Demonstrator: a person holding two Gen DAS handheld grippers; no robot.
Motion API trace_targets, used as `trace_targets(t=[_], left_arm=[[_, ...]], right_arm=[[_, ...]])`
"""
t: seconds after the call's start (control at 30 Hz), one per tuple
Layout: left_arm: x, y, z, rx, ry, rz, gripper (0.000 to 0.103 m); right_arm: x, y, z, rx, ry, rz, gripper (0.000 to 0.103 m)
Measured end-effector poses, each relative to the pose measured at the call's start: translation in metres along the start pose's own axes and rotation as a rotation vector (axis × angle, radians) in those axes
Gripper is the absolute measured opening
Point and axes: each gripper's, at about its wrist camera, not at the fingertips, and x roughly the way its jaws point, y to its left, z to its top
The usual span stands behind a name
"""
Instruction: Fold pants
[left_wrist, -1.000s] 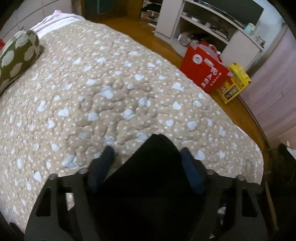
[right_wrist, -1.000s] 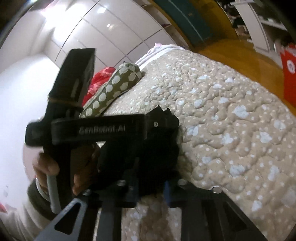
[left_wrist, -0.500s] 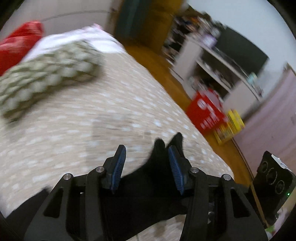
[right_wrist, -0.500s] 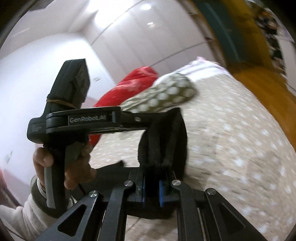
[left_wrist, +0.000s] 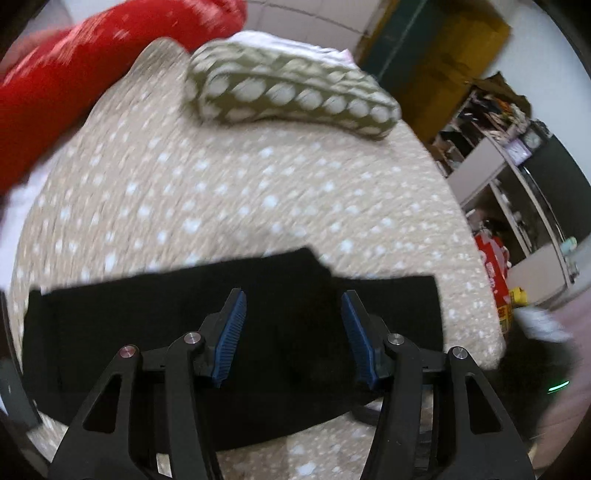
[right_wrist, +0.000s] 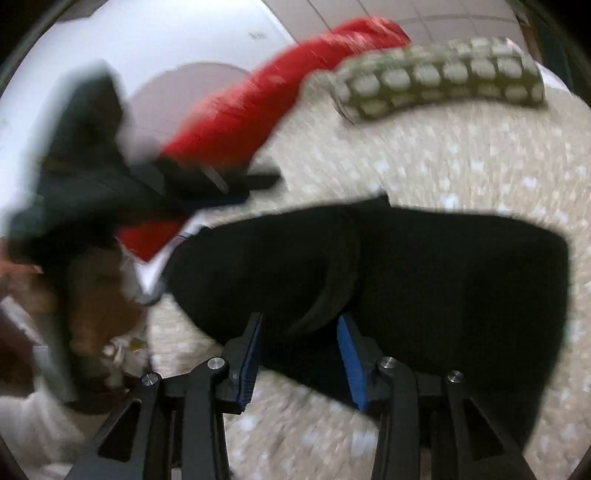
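The black pants (left_wrist: 184, 332) lie in a wide flat band across the beige dotted quilt (left_wrist: 221, 192). My left gripper (left_wrist: 293, 295) hovers over their middle, its jaws opening, and the blue pads (left_wrist: 232, 332) touch no cloth. In the right wrist view the pants (right_wrist: 461, 280) spread to the right. My right gripper (right_wrist: 300, 319) is at their near edge, jaws opening. A loose fold of black cloth (right_wrist: 328, 295) runs down into the gap, close to the right pad but not pinched. A hand (right_wrist: 96, 310) holds the blurred left gripper (right_wrist: 92, 184) at the far left.
A green pillow with white dots (left_wrist: 291, 92) lies at the head of the bed, with a red cover (left_wrist: 74, 74) bunched beside it. The bed's right edge drops to a wooden floor with a red bag (left_wrist: 493, 258) and white shelves (left_wrist: 517, 177).
Both grippers swung toward the head of the bed carrying the black cloth, then opened and let it go. The pants now lie spread on the quilt.
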Motion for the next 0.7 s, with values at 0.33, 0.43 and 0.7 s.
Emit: trace_targets(t=[0.33, 0.43, 0.7], left_arm=[[0.045, -0.03, -0.026, -0.048, 0.091, -0.079, 0.071], [0.06, -0.039, -0.031, -0.024, 0.109, -0.019, 0.071], [0.062, -0.052, -0.032, -0.009, 0.092, 0.003, 0.036]], right_arm=[[-0.062, -0.087, -0.02, 0.206, -0.157, -0.269, 0.039], [-0.056, -0.097, -0.021, 0.231, -0.164, -0.246, 0.039], [-0.05, -0.101, -0.013, 0.236, -0.161, -0.258, 0.039]])
